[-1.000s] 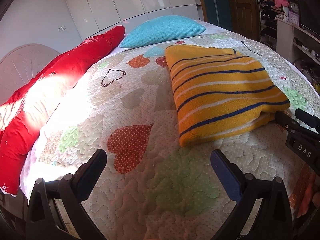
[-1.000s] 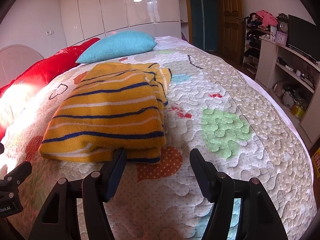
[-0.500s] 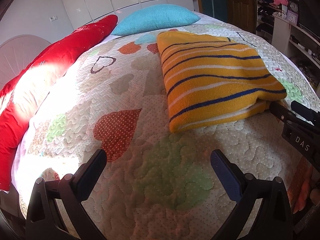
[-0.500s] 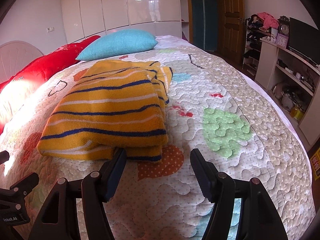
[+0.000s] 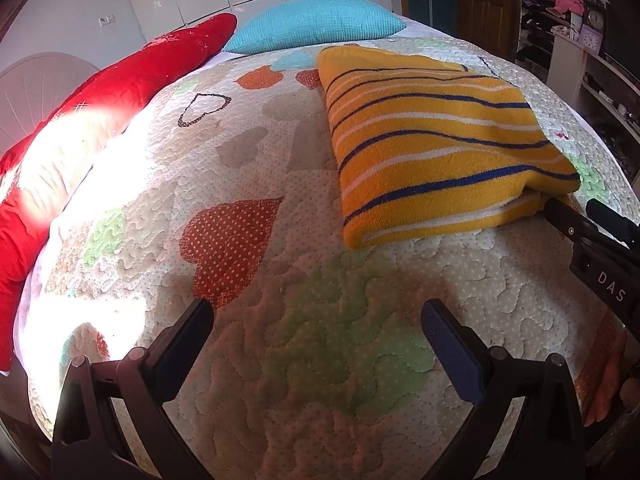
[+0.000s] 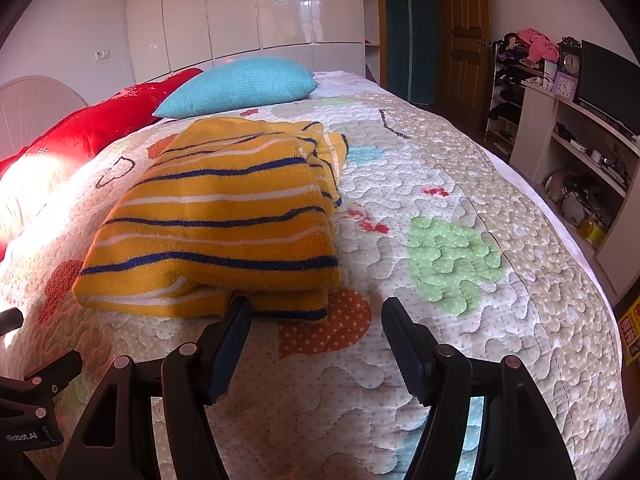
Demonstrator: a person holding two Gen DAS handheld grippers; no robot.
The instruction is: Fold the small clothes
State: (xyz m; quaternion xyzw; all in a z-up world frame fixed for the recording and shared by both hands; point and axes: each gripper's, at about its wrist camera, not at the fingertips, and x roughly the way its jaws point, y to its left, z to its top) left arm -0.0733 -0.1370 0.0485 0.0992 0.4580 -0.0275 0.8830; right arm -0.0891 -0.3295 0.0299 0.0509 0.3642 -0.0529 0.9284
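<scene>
A yellow knitted garment (image 5: 436, 140) with blue and white stripes lies folded on the quilted bedspread (image 5: 304, 320). In the right wrist view the same garment (image 6: 224, 220) sits just beyond my right gripper (image 6: 316, 312), which is open, its left fingertip touching the near folded edge. My left gripper (image 5: 316, 316) is open over bare quilt, to the left of and nearer than the garment. The right gripper's body (image 5: 592, 248) shows at the right edge of the left wrist view, against the garment's near corner.
A turquoise pillow (image 6: 240, 86) and a long red cushion (image 5: 100, 96) lie at the head of the bed. White wardrobe doors (image 6: 260, 12) stand behind. Open shelves (image 6: 576, 152) with clutter and a clock run along the bed's right side.
Both grippers have drawn back a little toward the foot of the bed, so the garment sits slightly farther off. The garment itself has not moved. Both stay open.
</scene>
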